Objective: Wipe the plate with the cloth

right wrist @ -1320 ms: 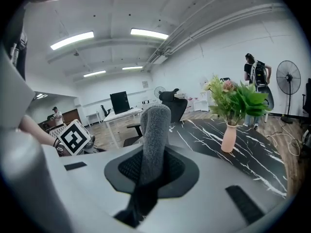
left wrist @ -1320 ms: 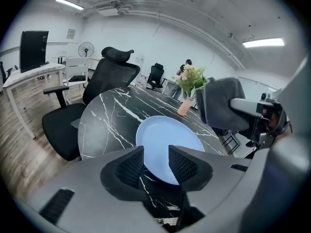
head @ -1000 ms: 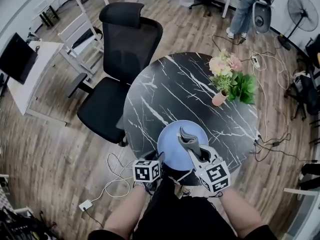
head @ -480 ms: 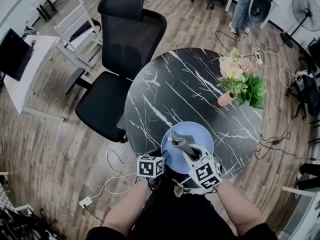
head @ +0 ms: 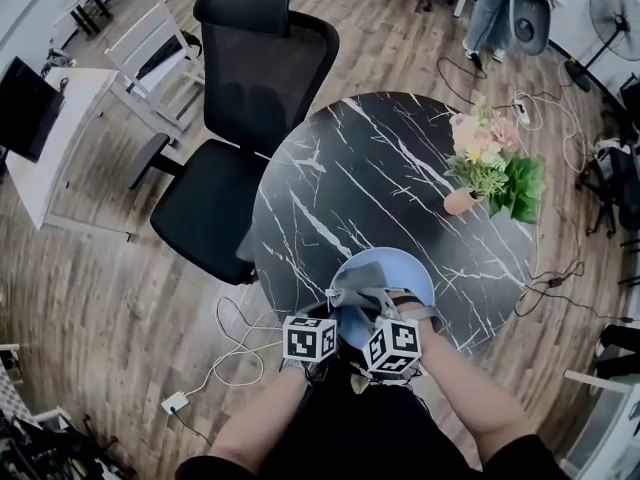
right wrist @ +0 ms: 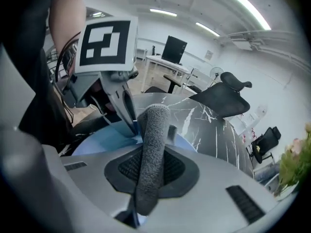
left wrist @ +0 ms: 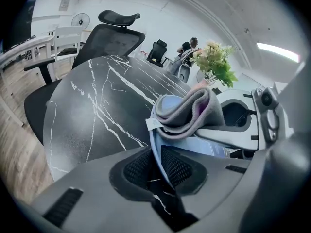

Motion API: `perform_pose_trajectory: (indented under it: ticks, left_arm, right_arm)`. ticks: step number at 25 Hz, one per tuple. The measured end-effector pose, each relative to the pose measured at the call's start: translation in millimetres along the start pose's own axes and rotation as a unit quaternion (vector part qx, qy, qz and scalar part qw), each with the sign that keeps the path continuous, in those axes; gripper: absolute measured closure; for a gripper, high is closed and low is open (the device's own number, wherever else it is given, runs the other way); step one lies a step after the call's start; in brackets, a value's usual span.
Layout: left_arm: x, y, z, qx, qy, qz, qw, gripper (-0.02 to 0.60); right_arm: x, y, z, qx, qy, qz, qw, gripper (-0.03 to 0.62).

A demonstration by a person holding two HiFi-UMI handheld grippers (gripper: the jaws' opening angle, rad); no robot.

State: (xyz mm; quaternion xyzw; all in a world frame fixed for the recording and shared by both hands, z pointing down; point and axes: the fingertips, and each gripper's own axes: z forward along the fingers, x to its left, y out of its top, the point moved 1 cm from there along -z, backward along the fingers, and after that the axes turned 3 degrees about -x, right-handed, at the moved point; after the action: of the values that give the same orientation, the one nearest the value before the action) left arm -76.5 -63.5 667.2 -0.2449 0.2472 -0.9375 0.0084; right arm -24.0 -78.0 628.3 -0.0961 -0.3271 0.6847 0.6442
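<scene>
Grey cloth (right wrist: 154,125) in right tongs (right wrist: 148,152), long axis along jaws, over plate (head: 405,268).

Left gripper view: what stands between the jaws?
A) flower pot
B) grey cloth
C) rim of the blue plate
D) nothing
C: the left hand-held gripper has its jaws closing on the rim of the blue plate, seen edge-on between the pads. The grey cloth is clamped in the right hand-held gripper.

Office: swivel chair (head: 245,118), desk monitor (head: 22,108), fan (head: 610,10).
</scene>
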Motion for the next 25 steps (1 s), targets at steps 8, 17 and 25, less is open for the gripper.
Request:
perform_pose_trajectory:
  ticks: [8,17,25]
  left_arm:
    - [2.6,1.0,1.3,-0.008,0.008,-0.006,0.9999,0.525]
    - [2.2,0.3,1.6,-0.025,0.028,-0.002,0.9993,0.528]
    - [2.3,0.8,1.7,-0.03,0.036,-0.007,0.9989,0.531]
  right_arm:
    - [-0.5,-15.4,22.5,0.037,0.02,-0.04,0.998,0.536]
    - [-16.7,-35.6,31.5,0.064,0.008,-0.032,0.997,0.534]
    - [-48.3,-65.0,21.9,0.107,-0.025,0.006,0.994,0.536]
